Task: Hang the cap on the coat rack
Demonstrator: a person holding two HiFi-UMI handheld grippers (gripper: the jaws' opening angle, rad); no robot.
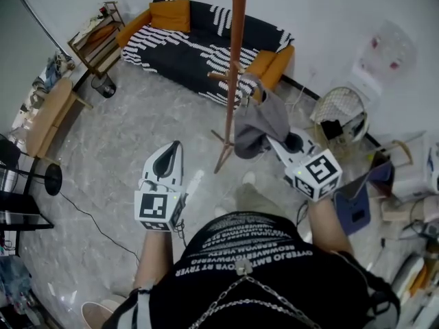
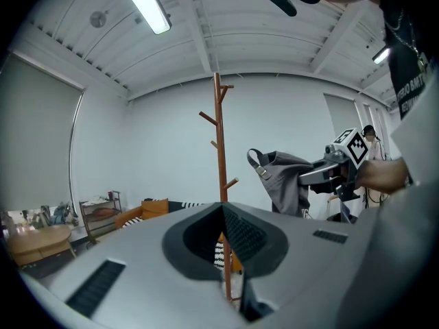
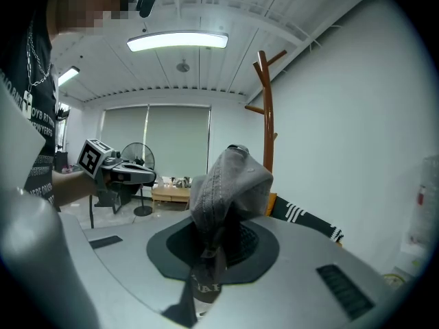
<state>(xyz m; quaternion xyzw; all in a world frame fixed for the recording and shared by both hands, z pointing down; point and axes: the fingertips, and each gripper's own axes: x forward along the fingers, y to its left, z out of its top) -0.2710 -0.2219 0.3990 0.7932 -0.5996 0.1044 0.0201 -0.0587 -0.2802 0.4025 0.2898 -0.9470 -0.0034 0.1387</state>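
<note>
Person (image 1: 254,273): near, a tong in each hand.
Coat rack (image 1: 235,67): upright, just beyond.
Left gripper (image 1: 175,147): jaws together, empty.
Right gripper (image 1: 276,142): clamped on the cap (image 1: 259,123).
Cap: just right of the coat rack; light, floppy cloth, I'd guess; grip its rim.

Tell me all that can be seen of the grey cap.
The cap is grey, soft stitched fabric, with a strap and buckle. It hangs crumpled, pinched at one edge by the right gripper's shut jaws, in the air beside the wooden coat rack, not yet hung.
</note>
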